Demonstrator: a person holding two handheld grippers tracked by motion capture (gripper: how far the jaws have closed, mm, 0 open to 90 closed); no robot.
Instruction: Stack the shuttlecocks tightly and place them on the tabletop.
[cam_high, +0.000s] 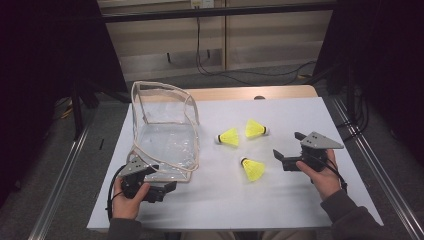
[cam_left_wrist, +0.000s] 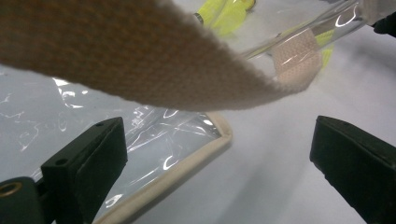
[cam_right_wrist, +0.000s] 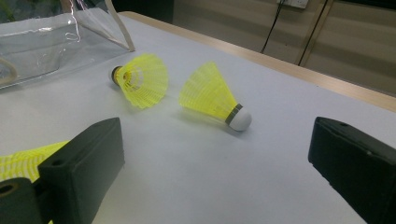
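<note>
Three yellow shuttlecocks (cam_high: 249, 148) lie right of one clear bag (cam_high: 165, 132) on the table (cam_high: 280, 200). Its strap (cam_left_wrist: 140, 60) hangs before the left claw (cam_high: 167, 189). Both the left claw and the right claw (cam_high: 287, 150) are wide open, holding nothing.

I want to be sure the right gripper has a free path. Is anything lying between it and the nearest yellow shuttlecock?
Nothing visible does. The right gripper is open, and only bare white table lies between it and the nearest shuttlecock. The other two shuttlecocks lie farther back, and the clear bag sits off to the left.
</note>
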